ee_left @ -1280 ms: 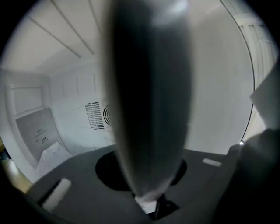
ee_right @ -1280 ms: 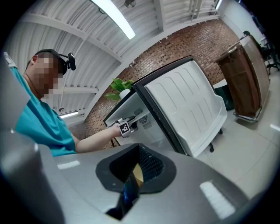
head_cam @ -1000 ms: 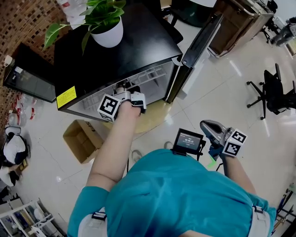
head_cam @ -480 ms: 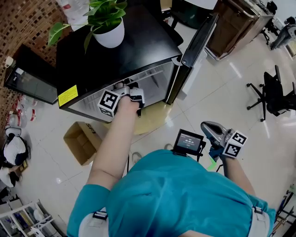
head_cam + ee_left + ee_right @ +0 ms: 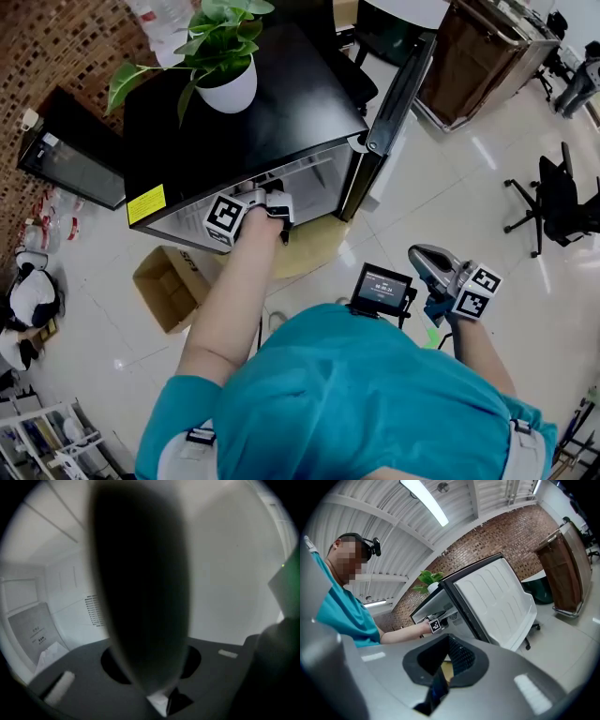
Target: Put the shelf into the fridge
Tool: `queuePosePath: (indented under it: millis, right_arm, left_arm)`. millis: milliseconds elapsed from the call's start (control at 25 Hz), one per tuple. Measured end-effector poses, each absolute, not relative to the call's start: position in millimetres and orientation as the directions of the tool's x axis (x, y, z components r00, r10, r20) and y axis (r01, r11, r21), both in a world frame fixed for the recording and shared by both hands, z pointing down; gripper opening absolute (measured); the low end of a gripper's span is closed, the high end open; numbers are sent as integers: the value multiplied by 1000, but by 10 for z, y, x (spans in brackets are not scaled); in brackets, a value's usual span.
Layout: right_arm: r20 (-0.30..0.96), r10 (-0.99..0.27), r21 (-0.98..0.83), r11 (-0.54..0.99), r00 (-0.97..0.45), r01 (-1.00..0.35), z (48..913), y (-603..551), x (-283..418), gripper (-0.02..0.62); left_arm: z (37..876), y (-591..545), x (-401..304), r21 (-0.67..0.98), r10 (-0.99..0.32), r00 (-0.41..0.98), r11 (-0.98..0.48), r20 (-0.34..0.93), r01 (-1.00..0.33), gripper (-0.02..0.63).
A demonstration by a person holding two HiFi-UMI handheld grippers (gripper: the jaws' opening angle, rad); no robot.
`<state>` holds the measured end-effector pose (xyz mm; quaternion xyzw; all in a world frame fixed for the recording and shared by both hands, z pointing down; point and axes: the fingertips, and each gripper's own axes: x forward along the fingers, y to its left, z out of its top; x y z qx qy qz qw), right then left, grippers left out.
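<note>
Glossy pale tiles [image 5: 450,187] and a brick wall [image 5: 66,47] frame the black fridge [image 5: 253,103], its door [image 5: 401,80] swung wide and a potted plant [image 5: 223,42] on its matte top. I read this as the seating step: the shelf [image 5: 305,172], a thin pale rack, lies inside the smooth white cavity, and my left gripper [image 5: 261,197] reaches in at its front edge. Its jaws have just been opening and stand slightly apart. A dark blurred shape [image 5: 140,583] rises from between them right at the lens, and I cannot tell what it is. My right gripper [image 5: 418,255] hangs well back by my side, its 2 jaws a little apart on nothing, ribbed pad showing. Next, I judge, the left must back straight out without dragging the rack off its supports.
</note>
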<state>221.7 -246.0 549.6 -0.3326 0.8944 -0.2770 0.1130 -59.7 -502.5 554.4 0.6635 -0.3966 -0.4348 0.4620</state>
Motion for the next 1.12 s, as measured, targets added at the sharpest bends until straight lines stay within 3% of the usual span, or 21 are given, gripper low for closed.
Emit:
queuePosePath:
  millis: [320, 400, 600, 720, 840, 1000, 1120]
  right_arm:
    - [-92, -595, -531, 708, -799, -466, 5651, -2090, 2735, 2]
    - [-101, -583, -524, 720, -806, -455, 5713, -1994, 2847, 2]
    - [-114, -552, -504, 749, -826, -430, 5644, -1931, 2842, 2]
    - [-128, -535, -476, 772, -835, -422, 5347, -1712, 2598, 2]
    - [-133, -526, -441, 790, -840, -425, 5168, -1320, 2259, 2]
    - [-145, -518, -397, 811, -843, -430, 5277, -679, 1818, 2]
    - [-146, -510, -376, 821, -848, -429, 5332, -130, 1574, 2]
  left_arm:
    - [5966, -4541, -201, 956, -898, 400, -258, -184, -138, 72]
    - [6098, -4288, -105, 958, -882, 433, -262, -186, -121, 96]
    - [6162, -3575, -104, 961, -853, 507, -229, -122, -153, 98]
    - [5730, -2943, -227, 871, -773, 605, -419, -192, -258, 71]
    - [5043, -2119, -367, 698, -622, 695, -675, -362, -240, 69]
    - [4971, -1101, -751, 596, -558, 726, -761, -402, -255, 52]
    - [5274, -419, -1135, 600, -618, 727, -714, -299, -361, 28]
